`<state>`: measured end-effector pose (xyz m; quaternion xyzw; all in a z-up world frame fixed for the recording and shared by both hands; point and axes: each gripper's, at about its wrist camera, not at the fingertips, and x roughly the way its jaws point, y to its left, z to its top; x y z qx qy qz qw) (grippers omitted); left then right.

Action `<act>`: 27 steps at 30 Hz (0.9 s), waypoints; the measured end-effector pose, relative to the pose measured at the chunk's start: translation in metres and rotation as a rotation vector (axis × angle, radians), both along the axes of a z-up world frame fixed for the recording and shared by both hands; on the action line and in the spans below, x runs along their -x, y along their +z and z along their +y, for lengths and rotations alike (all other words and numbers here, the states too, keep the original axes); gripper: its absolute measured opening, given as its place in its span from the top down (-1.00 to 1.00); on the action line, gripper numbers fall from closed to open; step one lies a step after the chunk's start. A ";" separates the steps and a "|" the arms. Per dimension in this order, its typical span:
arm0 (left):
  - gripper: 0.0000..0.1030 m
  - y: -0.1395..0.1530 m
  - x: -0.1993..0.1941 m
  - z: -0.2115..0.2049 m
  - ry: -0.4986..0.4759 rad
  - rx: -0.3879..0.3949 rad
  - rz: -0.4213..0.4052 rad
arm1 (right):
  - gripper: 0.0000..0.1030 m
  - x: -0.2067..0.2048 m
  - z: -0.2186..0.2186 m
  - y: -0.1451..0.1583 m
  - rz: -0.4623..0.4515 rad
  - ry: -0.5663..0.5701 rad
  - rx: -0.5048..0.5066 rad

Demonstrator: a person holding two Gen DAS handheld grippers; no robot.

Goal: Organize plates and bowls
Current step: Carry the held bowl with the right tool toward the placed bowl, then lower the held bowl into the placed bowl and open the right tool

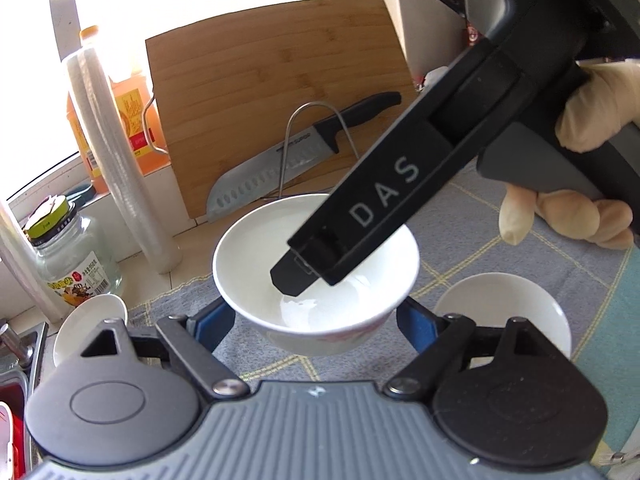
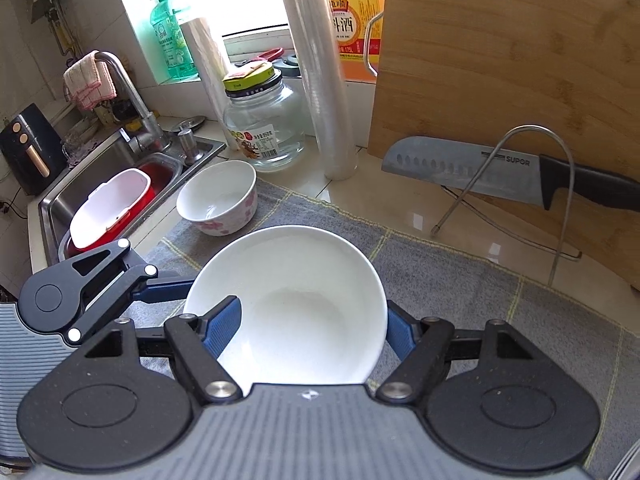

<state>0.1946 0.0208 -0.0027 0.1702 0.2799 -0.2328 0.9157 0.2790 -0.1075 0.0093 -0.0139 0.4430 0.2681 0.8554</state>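
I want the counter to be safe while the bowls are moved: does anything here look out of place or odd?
Yes. The Supor kitchen knife lies slanted through the wire stand against the bamboo cutting board, its bare blade exposed near the grey mat.

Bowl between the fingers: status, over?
Left gripper and right gripper both shut on white bowl. Floral bowl on mat ahead, apart.

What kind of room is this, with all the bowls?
It looks like a home kitchen, at the counter by the window. There is a steel sink with a faucet, a wooden cutting board leaning up with a big kitchen knife in front, and green dish soap on the sill.
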 end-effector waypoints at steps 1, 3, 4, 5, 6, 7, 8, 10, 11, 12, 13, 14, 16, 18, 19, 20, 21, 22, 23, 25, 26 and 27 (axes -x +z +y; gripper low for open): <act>-0.69 0.002 0.003 -0.001 -0.002 -0.001 -0.001 | -0.56 0.004 -0.001 0.002 -0.005 -0.001 0.002; -0.69 0.004 0.009 -0.004 -0.007 0.002 -0.001 | -0.56 0.012 -0.004 0.005 -0.011 -0.005 0.002; -0.69 0.006 0.012 -0.005 -0.009 0.005 -0.002 | -0.56 0.016 -0.005 0.007 -0.015 -0.006 0.003; -0.69 0.006 0.015 -0.007 -0.011 0.006 -0.004 | -0.56 0.020 -0.006 0.009 -0.019 -0.006 0.005; -0.69 0.007 0.019 -0.008 -0.012 0.006 -0.006 | -0.56 0.023 -0.008 0.011 -0.022 -0.006 0.006; -0.69 0.008 0.022 -0.010 -0.015 0.008 -0.007 | -0.56 0.027 -0.009 0.012 -0.025 -0.008 0.007; -0.69 0.008 0.025 -0.012 -0.018 0.009 -0.008 | -0.56 0.030 -0.011 0.013 -0.028 -0.010 0.011; -0.69 0.009 0.029 -0.015 -0.024 0.012 -0.009 | -0.56 0.036 -0.014 0.015 -0.033 -0.016 0.015; -0.69 0.009 0.032 -0.017 -0.028 0.014 -0.008 | -0.56 0.039 -0.016 0.015 -0.033 -0.021 0.016; -0.69 0.009 0.035 -0.019 -0.032 0.015 -0.008 | -0.56 0.042 -0.018 0.015 -0.033 -0.025 0.017; -0.69 0.009 0.037 -0.020 -0.036 0.016 -0.007 | -0.56 0.045 -0.021 0.016 -0.032 -0.029 0.017; -0.69 0.009 0.040 -0.022 -0.040 0.018 -0.005 | -0.56 0.048 -0.022 0.016 -0.032 -0.032 0.017; -0.69 0.009 0.043 -0.025 -0.047 0.022 0.000 | -0.56 0.053 -0.027 0.016 -0.028 -0.041 0.018; -0.69 0.007 0.046 -0.029 -0.056 0.025 0.005 | -0.56 0.058 -0.030 0.016 -0.026 -0.051 0.020; -0.69 0.006 0.048 -0.030 -0.061 0.026 0.009 | -0.56 0.061 -0.033 0.016 -0.023 -0.058 0.020; -0.69 0.005 0.049 -0.032 -0.065 0.028 0.014 | -0.56 0.063 -0.035 0.015 -0.019 -0.064 0.018; -0.69 0.005 0.051 -0.034 -0.069 0.030 0.020 | -0.56 0.065 -0.037 0.015 -0.017 -0.069 0.016; -0.69 0.004 0.052 -0.036 -0.075 0.032 0.025 | -0.56 0.068 -0.040 0.014 -0.013 -0.074 0.015; -0.69 0.003 0.056 -0.037 -0.082 0.035 0.027 | -0.56 0.070 -0.042 0.014 -0.010 -0.081 0.017; -0.69 0.001 0.059 -0.041 -0.092 0.039 0.037 | -0.56 0.075 -0.046 0.013 -0.006 -0.091 0.021; -0.69 0.000 0.060 -0.043 -0.096 0.040 0.040 | -0.56 0.077 -0.048 0.013 -0.002 -0.098 0.022; -0.69 -0.001 0.061 -0.045 -0.100 0.039 0.044 | -0.56 0.078 -0.050 0.012 0.001 -0.104 0.021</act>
